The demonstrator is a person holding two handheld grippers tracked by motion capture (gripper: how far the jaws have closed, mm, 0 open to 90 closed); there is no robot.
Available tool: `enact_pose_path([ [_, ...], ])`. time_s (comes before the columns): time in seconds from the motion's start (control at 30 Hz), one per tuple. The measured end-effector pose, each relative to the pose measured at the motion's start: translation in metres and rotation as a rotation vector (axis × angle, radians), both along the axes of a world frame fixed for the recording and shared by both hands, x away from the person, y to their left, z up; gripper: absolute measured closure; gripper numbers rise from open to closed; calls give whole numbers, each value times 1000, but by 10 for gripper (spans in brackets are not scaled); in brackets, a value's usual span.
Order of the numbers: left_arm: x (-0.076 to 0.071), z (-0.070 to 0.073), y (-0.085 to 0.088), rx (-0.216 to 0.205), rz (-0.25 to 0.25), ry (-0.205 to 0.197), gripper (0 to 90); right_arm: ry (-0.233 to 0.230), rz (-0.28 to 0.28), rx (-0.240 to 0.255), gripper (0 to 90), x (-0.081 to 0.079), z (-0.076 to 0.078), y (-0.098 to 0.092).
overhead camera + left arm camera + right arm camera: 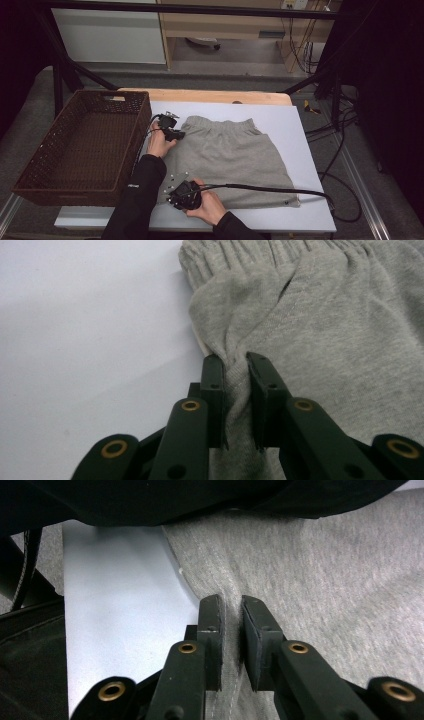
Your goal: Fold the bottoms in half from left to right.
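Both grippers (172,129) (181,195) clamped on grey shorts (230,160) beside wicker basket (45,165).

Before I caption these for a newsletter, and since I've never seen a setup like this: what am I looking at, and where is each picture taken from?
No robot arm here: a person at a table holds a black two-jaw tool in each hand. The wide picture comes from a camera above, looking down on the white table top. There lie a pair of grey jersey shorts with an elastic waistband, spread flat, and beside them a dark brown woven basket.

The two close-ups come from cameras riding on the tools, looking along their black jaws. The left hand-held gripper pinches a fold of the shorts' edge near the waistband. The right hand-held gripper pinches the same edge nearer the person, by the hem. Both are clamped on the fabric.
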State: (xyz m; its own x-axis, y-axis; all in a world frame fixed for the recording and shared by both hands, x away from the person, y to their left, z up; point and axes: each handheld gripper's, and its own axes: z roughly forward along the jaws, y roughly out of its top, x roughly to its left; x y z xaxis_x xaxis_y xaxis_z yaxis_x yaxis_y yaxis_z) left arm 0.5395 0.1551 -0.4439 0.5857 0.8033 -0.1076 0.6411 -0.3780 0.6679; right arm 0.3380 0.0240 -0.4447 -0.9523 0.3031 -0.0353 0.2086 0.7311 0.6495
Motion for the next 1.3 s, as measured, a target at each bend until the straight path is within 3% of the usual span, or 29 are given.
enact_pose_path([
  [0.17,-1,-1,1,-14,9,-3,784,2,-2,2,833,1,0,0],
  [0.37,-5,-6,5,-54,12,-37,787,4,-2,3,848,2,0,0],
  [0.67,-5,-4,4,-34,-3,-48,804,-2,5,4,866,1,0,-1],
  [1.1,-3,12,3,-32,-14,1,841,6,12,4,872,1,2,-2],
  [1.3,-3,23,3,-25,-27,26,842,1,17,24,872,2,12,-5],
])
